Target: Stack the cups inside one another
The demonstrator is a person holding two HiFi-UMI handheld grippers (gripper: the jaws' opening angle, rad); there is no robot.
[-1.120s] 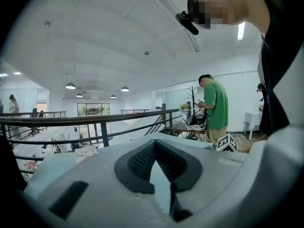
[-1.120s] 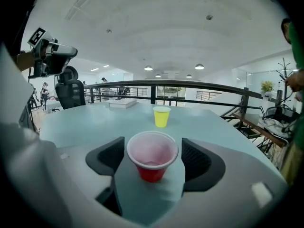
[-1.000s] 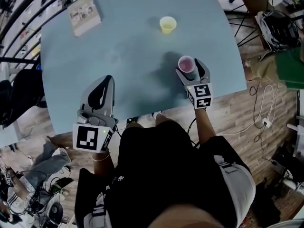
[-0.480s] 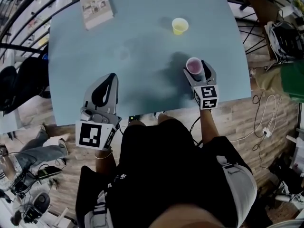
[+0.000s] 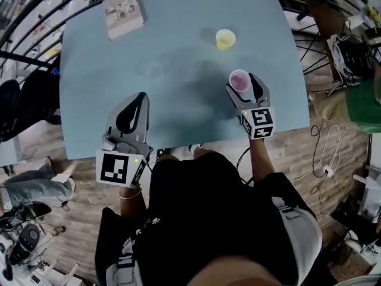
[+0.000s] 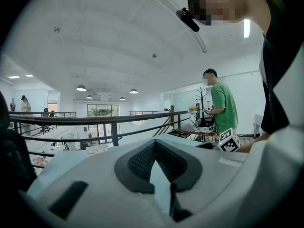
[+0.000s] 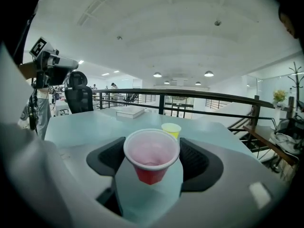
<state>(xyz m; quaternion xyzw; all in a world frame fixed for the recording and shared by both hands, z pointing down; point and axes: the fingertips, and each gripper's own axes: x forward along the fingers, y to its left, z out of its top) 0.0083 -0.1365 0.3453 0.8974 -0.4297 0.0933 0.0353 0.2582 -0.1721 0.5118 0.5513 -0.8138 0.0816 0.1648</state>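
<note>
1. The right gripper (image 5: 243, 86) is reaching out from the person's body over the near right part of the blue bench (image 5: 178, 76). Its marker cube is sitting back toward the wrist.
2. Its jaws are pinching the red cup (image 7: 151, 156), one dark pad pressing on each side just under the rim.
3. The red cup is standing upright, mouth up, showing a white rim and a pale pink inside. I cannot tell whether its base is touching the bench.
4. The left gripper (image 5: 136, 103) is resting low at the near left edge of the bench, pointing forward, well apart from both cups.
5. Its jaws are pressing together at the tips, gripping nothing.
6. The yellow cup (image 5: 225, 39) is standing upright on the bench, mouth up, beyond the red cup and apart from it.
7. A flat white box (image 5: 123, 14) is lying at the far left corner.
</note>
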